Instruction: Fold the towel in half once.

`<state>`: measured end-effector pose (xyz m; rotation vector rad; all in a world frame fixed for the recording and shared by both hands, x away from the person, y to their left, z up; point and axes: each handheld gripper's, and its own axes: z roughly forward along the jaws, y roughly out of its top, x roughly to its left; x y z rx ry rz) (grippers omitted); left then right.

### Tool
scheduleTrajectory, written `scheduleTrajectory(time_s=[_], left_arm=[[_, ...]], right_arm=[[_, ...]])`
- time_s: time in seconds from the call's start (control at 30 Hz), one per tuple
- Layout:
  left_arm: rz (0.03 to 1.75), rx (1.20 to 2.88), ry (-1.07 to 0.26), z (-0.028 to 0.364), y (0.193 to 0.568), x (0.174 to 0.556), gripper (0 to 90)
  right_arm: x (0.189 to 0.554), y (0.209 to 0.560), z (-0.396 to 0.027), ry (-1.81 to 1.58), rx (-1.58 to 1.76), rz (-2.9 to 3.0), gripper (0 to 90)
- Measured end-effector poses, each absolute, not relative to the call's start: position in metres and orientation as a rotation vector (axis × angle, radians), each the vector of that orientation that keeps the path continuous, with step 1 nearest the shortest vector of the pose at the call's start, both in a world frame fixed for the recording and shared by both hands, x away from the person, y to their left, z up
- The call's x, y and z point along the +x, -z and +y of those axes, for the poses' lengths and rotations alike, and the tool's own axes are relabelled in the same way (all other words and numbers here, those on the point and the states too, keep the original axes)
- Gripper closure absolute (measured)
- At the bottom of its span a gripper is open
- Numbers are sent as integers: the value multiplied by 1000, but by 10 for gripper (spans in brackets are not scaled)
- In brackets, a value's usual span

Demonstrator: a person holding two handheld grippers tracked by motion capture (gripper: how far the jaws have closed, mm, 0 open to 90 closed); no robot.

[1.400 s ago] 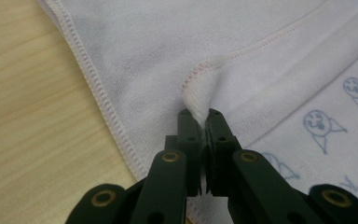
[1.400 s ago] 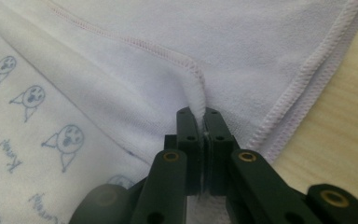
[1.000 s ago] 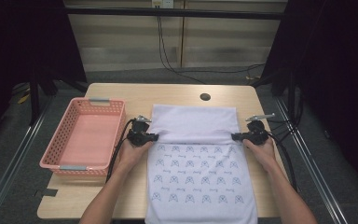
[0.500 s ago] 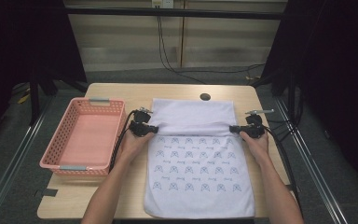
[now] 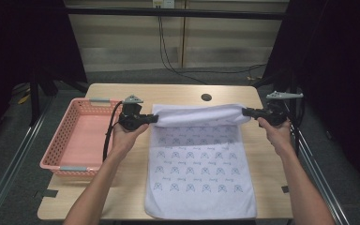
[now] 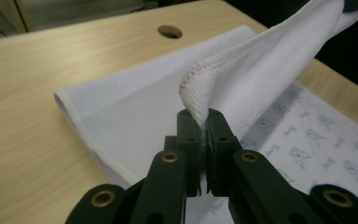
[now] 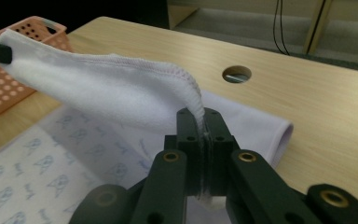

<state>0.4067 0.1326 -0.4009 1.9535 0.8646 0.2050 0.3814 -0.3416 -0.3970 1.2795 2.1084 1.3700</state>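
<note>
A white towel (image 5: 199, 168) with a pale blue printed pattern lies lengthwise on the wooden table (image 5: 122, 185). Its far end is lifted off the table and stretched between the two grippers. My left gripper (image 5: 153, 118) is shut on the towel's left far corner (image 6: 200, 100). My right gripper (image 5: 244, 112) is shut on the right far corner (image 7: 193, 100). In both gripper views the hemmed edge runs into the closed jaws, and the raised cloth spans toward the other gripper. The near part of the towel stays flat on the table.
A pink perforated basket (image 5: 63, 150) stands at the table's left side, with nothing inside. A round cable hole (image 5: 206, 97) sits in the table beyond the towel. Dark floor and a metal rail lie past the table's edges.
Both grippers have risen with the towel's far corners, lifting that end off the table. They have also moved forward, away from the person, and the folded-over flap now hangs as a raised band.
</note>
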Motion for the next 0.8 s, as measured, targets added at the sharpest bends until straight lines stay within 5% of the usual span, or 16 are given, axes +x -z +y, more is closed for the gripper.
scheduleTrajectory(time_s=[0.4, 0.53, 0.8], left_arm=[[711, 1857, -252, 151, 334, 353, 862], [687, 1883, -222, 153, 350, 331, 856], [721, 1970, -90, 158, 425, 292, 832]], right_arm=[[326, 334, -343, -1475, 1087, 2094, 882], [303, 341, -343, -1465, 1055, 2131, 882], [249, 410, -341, -1438, 1108, 2270, 876]])
